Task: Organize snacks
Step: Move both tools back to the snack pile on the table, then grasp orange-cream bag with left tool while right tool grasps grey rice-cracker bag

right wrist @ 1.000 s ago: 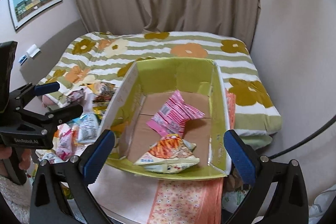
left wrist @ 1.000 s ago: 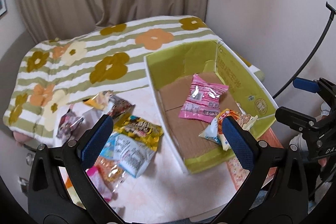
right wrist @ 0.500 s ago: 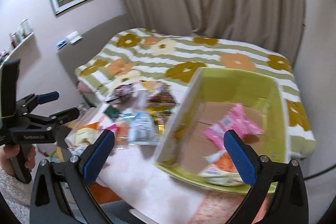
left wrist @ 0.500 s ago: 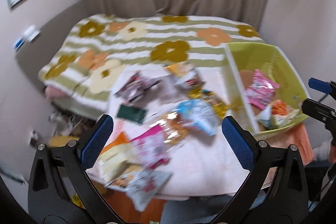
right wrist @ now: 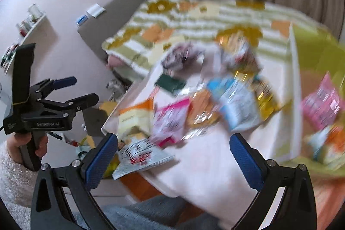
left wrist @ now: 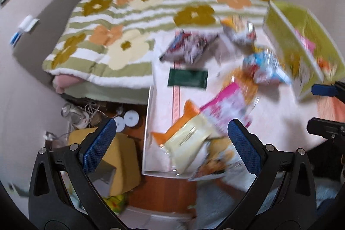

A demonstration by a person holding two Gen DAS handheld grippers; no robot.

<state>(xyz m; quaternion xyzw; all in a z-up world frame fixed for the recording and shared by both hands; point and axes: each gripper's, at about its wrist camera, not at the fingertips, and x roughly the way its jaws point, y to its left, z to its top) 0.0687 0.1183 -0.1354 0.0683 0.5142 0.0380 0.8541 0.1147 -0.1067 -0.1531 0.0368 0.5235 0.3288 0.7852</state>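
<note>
1. The left tool (left wrist: 170,139) hangs above the near left corner of the white surface (left wrist: 280,122), its blue-padded jaws wide apart and holding nothing; in the right wrist view the same tool (right wrist: 71,89) shows at the far left, gripped by a hand (right wrist: 28,143) in a fluffy white sleeve (right wrist: 13,176)
2. Left of the surface lies a bed under a green-and-white striped blanket with orange and yellow flowers (left wrist: 120,36)
3. The loose snack packets are spread over the surface, blurred by motion: a pale yellow packet with orange ends (left wrist: 185,135) near the front edge, a dark green flat packet (left wrist: 187,78) further back, a pink-and-white packet (left wrist: 228,105) just right of the yellow one, and a light blue packet (left wrist: 265,68) near the box
4. The right tool (right wrist: 173,154) hovers over the front of the surface, its jaws spread wide and empty
5. At the right edge stands an open yellow-green cardboard box (right wrist: 312,46); a pink packet (right wrist: 323,105) and an orange-and-white packet (right wrist: 330,146) lie inside it
</note>
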